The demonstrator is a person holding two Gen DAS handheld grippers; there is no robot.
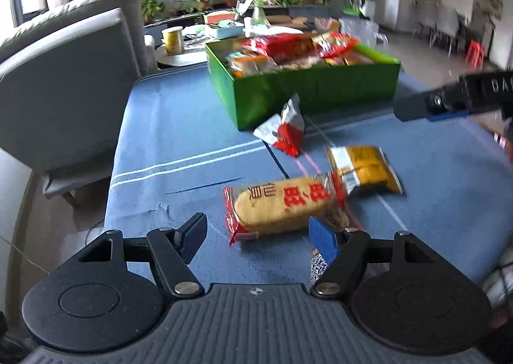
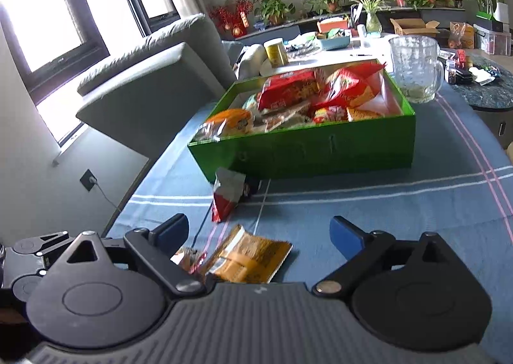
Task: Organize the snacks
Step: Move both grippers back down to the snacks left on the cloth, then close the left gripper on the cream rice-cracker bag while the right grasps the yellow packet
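A rice cracker pack with red ends lies on the blue tablecloth just beyond my left gripper. That gripper is open, and its right fingertip overlaps the pack's near end without pressing it. A yellow snack pack lies beside it, low between the fingers of my right gripper, which is open and holds nothing. A red-and-white packet leans at the front of the green box, which is full of snacks. The right gripper shows at the right edge of the left wrist view.
A glass mug stands behind the box's right corner. A grey sofa sits left of the table. Behind is a round side table with a yellow can, a cluttered counter and potted plants.
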